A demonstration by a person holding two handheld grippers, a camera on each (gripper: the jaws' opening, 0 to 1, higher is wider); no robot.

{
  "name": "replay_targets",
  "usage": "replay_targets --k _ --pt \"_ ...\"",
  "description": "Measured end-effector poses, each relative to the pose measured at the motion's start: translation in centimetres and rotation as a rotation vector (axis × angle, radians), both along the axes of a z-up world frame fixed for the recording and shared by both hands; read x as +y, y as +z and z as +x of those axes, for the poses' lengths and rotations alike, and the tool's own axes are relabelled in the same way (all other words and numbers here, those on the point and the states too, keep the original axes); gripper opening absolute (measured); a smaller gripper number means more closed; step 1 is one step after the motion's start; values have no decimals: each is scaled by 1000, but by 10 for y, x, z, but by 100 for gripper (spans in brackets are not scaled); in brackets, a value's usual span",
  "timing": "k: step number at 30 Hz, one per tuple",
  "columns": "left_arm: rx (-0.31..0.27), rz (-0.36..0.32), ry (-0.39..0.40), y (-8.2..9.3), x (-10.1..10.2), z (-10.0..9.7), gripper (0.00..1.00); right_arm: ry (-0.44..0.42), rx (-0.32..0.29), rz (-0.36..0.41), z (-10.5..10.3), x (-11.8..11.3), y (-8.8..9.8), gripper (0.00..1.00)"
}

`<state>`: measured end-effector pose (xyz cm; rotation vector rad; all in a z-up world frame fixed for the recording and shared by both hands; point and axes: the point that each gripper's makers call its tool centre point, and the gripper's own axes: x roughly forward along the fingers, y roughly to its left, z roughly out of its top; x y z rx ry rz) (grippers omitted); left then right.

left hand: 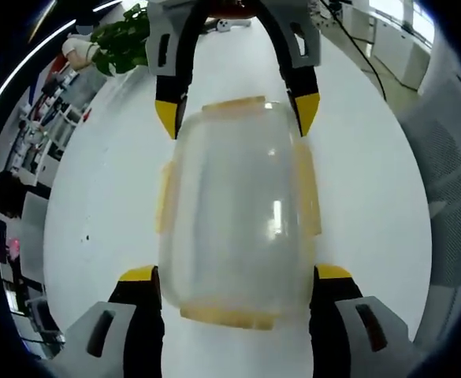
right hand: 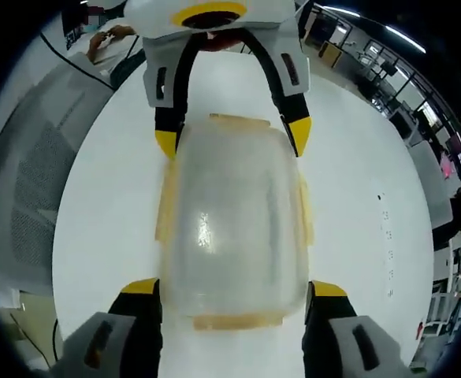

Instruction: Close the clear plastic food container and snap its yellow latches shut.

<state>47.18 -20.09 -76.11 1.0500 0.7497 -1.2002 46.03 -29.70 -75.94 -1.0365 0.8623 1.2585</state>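
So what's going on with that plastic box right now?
Both grippers open, left and right, at opposite ends of the box. Lid on; yellow latches unclear. White table around it.

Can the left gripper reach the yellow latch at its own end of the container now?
Probably yes. The left gripper already straddles the container, its jaws open at either side, and the near latch lies uncovered between them.

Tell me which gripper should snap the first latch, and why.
Neither has a clear edge. The left gripper and right gripper face each other, each straddling one end of the clear container on the white table, jaws open. Each could press the yellow end latch nearest it; I'd start left.
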Motion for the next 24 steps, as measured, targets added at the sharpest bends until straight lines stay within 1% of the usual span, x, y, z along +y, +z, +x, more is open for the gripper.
replay_targets --k 6,13,19,24 --pt "-2 -6 4 0 0 0 73 -3 -1 -6 0 0 0 72" --pt "-2 -4 7 0 5 -2 73 0 0 -1 -2 5 0 72" --pt "-2 4 14 0 15 -6 73 4 1 -2 -5 15 0 72" --pt "-1 6 21 0 27 -10 73 10 1 -3 -8 28 1 73"
